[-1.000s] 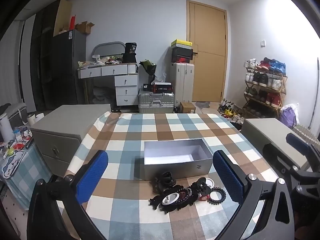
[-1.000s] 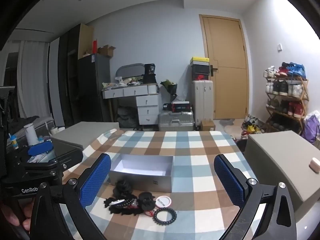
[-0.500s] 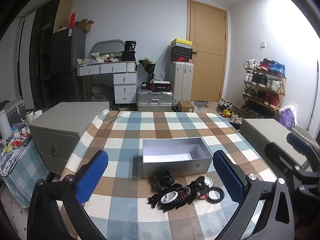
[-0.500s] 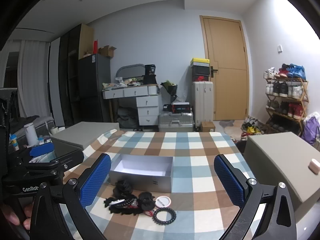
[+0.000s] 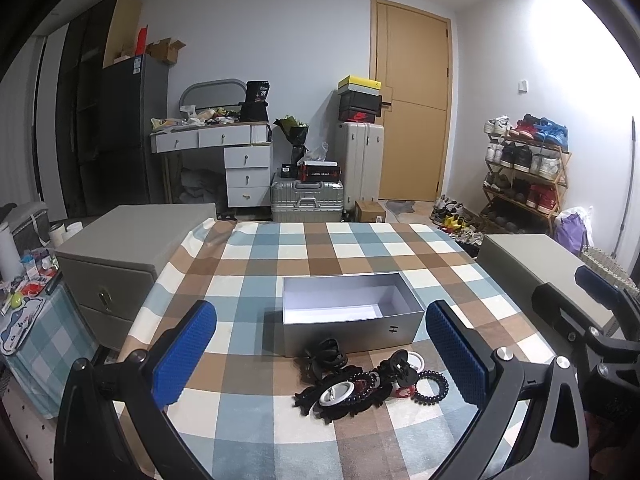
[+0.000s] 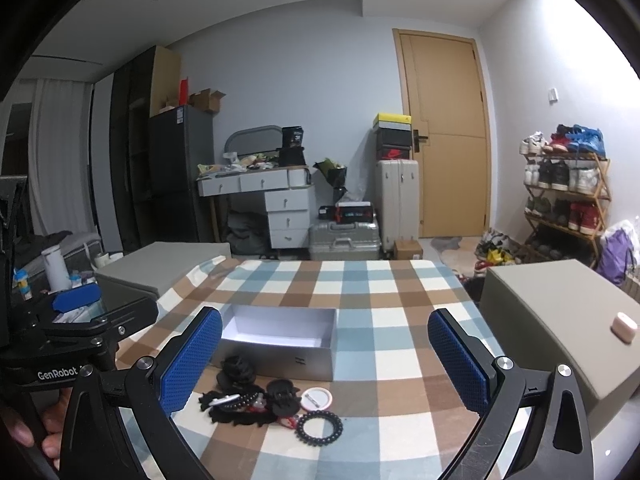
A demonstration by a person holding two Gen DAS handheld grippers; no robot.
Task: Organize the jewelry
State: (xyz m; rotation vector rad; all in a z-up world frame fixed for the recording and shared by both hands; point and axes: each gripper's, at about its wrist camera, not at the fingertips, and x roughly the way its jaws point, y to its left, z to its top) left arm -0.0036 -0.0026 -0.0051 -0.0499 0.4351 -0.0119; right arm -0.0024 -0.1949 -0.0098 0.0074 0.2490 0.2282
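An open grey box (image 5: 352, 320) with a white inside stands empty on the checked tablecloth (image 5: 280, 264); it also shows in the right wrist view (image 6: 280, 340). In front of it lies a pile of jewelry (image 5: 360, 384): black hair ties, bead bracelets, a white round badge (image 6: 316, 398) and a black coil ring (image 6: 319, 427). My left gripper (image 5: 320, 356) is open and empty, held above the table short of the pile. My right gripper (image 6: 324, 364) is open and empty, to the right of the left one.
Grey padded stools stand at the table's left (image 5: 132, 240) and right (image 6: 560, 320); a small pink case (image 6: 624, 327) lies on the right one. Suitcases (image 5: 308, 200), a desk, a shoe rack (image 5: 524, 172) and a door are beyond.
Both views have shifted slightly; the grippers have drifted a little. Nothing on the table has moved and both grippers stay open.
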